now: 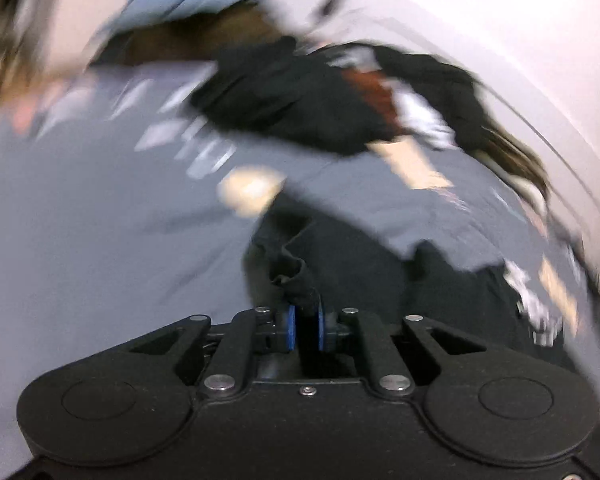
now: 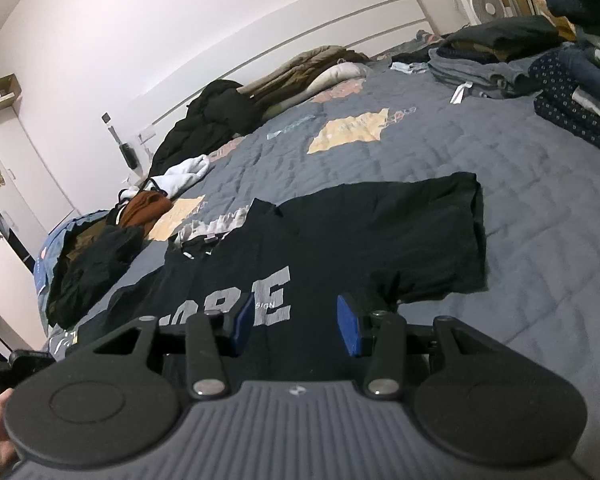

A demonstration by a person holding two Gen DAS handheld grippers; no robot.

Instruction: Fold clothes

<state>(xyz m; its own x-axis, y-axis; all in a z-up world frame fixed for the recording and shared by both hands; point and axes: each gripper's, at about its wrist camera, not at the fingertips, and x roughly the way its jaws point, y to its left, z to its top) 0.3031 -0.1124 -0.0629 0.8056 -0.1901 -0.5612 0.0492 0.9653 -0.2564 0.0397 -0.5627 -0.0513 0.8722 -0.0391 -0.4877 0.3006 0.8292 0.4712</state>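
I see the black T-shirt [image 2: 340, 240] spread on the bed [image 2: 540, 208]. My left tool [image 1: 305, 326] pinches its dark fabric; right tool [image 2: 296, 320] hovers released. Cloth is light and limp: grip hems or corners

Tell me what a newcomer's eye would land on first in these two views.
First, the black T-shirt with big grey letters, spread flat on the grey quilt just ahead of the open right gripper. Next, the left gripper pinching a fold of dark cloth in a blurred view. Then the stacks of folded clothes at the far right of the bed.
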